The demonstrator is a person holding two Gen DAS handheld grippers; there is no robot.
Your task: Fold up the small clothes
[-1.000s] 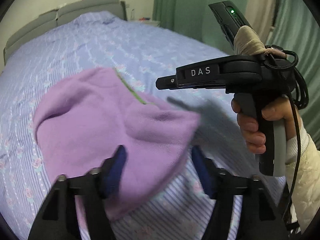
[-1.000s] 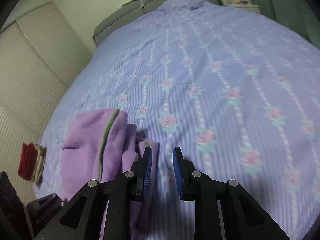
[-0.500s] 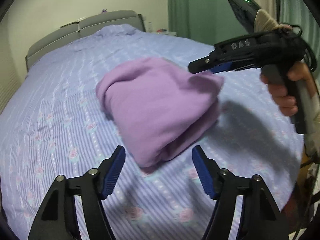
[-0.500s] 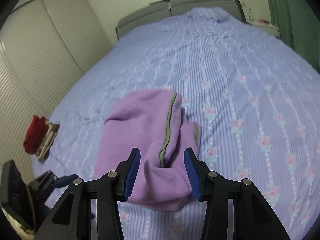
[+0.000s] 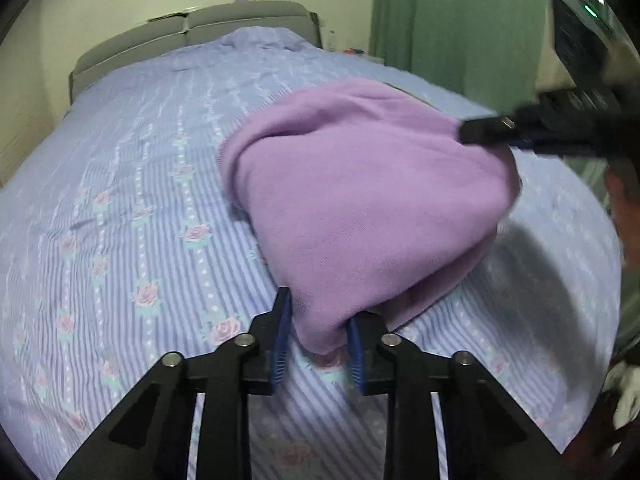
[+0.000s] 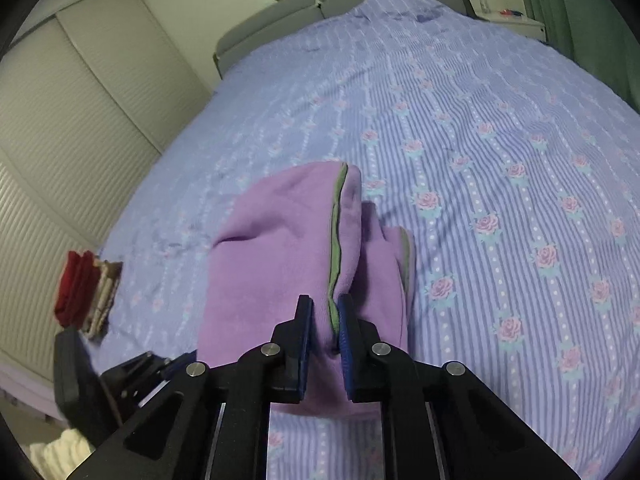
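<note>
Lying folded in a soft heap on the bed with the lilac striped, rose-printed cover: a small purple fleece garment with a green trim edge, near the bed's front edge and well away from the grey padded headboard. Left hand-held gripper, black with blue pads, just drawn in on the garment's nearest corner, fleece bunched between the pads and pinched there. Right hand-held gripper, same build, also just drawn together, nearly closed on the fold where the green trim runs down, cloth squeezed in the narrow gap. Seen from the left wrist, the right tool reaching in from the right edge onto the garment's far upper side, blurred, its tip hard to make out against the fleece. Seen from the right wrist, the left tool low at the bottom left, mostly cut off by the frame and partly behind the cloth, so its grip unreadable from that side. Underside of the garment hidden in both views; number of layers beneath the top fold not discernible. Part of a hand at the right margin of the left view, smeared and cropped. Small red and pale stacked items on the bed's left side, too blurred to identify. Green curtain behind the bed; pale slatted closet doors on the left.
</note>
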